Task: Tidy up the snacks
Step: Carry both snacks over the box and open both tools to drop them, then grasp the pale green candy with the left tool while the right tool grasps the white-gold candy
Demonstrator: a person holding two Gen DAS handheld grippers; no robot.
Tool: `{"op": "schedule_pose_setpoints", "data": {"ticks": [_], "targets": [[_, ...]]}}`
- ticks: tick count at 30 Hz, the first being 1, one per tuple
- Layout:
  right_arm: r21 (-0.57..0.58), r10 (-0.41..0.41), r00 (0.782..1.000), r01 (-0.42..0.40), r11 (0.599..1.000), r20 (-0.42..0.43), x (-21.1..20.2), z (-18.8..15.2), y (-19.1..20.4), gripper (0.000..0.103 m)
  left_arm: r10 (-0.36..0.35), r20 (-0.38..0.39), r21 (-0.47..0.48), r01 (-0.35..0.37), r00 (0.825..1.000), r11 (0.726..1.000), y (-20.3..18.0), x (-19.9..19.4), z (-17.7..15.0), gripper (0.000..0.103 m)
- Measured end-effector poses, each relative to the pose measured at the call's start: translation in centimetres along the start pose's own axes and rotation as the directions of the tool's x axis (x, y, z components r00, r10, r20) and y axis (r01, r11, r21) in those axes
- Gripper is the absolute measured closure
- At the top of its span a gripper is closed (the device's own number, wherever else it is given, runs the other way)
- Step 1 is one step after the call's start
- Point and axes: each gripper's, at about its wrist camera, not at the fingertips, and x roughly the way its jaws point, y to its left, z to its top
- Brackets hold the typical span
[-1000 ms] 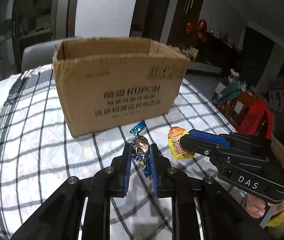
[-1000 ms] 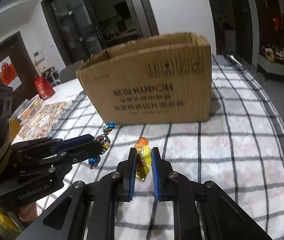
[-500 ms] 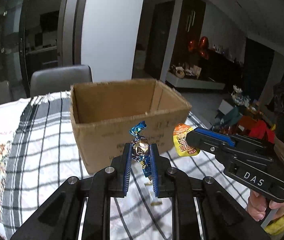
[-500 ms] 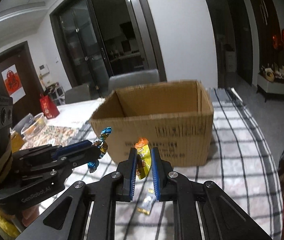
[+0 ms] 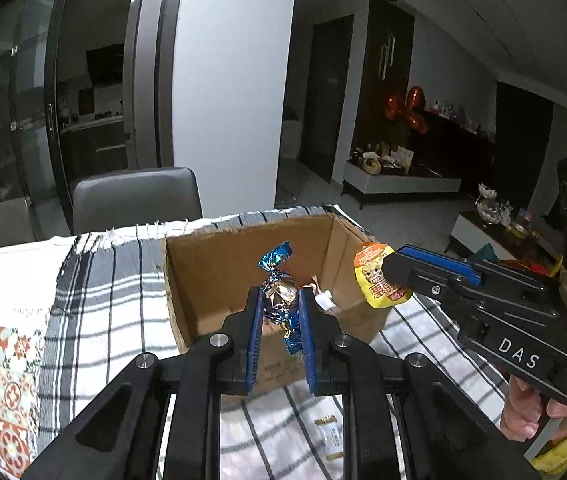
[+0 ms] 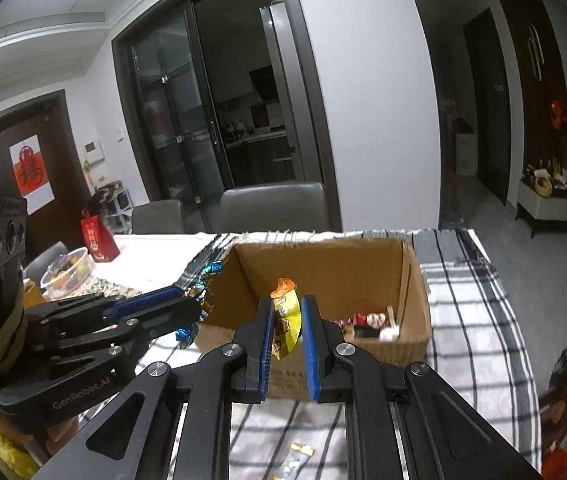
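Candy (image 5: pixel 279 292) pinched within left claw (image 5: pixel 280 312)

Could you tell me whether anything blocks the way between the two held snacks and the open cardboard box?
Nothing visible does. The left gripper holds a blue foil candy and the right gripper a yellow packet, both at the near rim of the open-topped cardboard box, which holds only a few snacks in one corner.

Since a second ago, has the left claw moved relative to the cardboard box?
Yes. The left claw rose from below the cardboard box rim to above it.
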Motion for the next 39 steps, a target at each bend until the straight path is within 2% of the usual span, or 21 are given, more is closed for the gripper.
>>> {"op": "schedule_pose_setpoints", "data": {"ticks": [8, 9, 10, 11, 14, 22, 29, 34, 39], "targets": [[-0.007, -0.034, 0.999, 0.034, 0.999, -0.003, 2.2, 1.2, -0.8, 0.087, 0.047, 0.015, 0.017, -0.048, 0.999, 0.999, 0.7, 1.9, 1.6, 0.081], [-0.008, -0.05, 0.999, 0.05, 0.999, -0.005, 2.4, 1.3, -0.8, 0.086, 0.052, 0.017, 0.013, -0.052, 0.998, 0.999, 0.8, 2.0, 1.8, 0.077], [-0.012, -0.071, 0.997, 0.071, 0.997, -0.009, 2.5, 1.3, -0.8, 0.077, 0.045, 0.016, 0.004, -0.045, 0.999, 0.999, 1.0, 2.0, 1.9, 0.069], [-0.015, -0.086, 0.996, 0.086, 0.996, -0.007, 2.5, 1.3, -0.9, 0.073, 0.038, 0.018, -0.006, -0.038, 0.999, 0.999, 1.1, 1.9, 1.9, 0.068], [-0.013, -0.078, 0.997, 0.078, 0.997, -0.012, 2.0, 0.7, -0.9, 0.073, 0.061, 0.016, 0.0, -0.061, 0.998, 0.998, 1.0, 1.4, 1.5, 0.068], [-0.004, -0.081, 0.996, 0.081, 0.997, -0.028, -1.0, -1.8, -0.1, 0.073, 0.129, 0.006, -0.004, -0.129, 0.992, 0.992, 0.0, -1.7, -1.5, 0.068], [0.005, -0.045, 0.997, 0.046, 0.999, -0.057, -3.7, -4.8, 1.1, 0.073, 0.132, 0.003, 0.0, -0.132, 0.991, 0.991, -1.3, -5.1, -4.7, 0.068], [0.02, -0.019, 0.997, 0.021, 1.0, -0.081, -5.3, -7.0, 1.9, 0.073, 0.143, -0.028, -0.018, -0.143, 0.989, 0.989, -2.1, -7.0, -7.3, 0.068], [0.027, 0.003, 0.992, 0.001, 1.0, -0.129, -6.2, -9.7, 2.6, 0.073, 0.125, -0.076, -0.02, -0.127, 0.989, 0.992, -2.9, -8.0, -9.8, 0.068]]}}
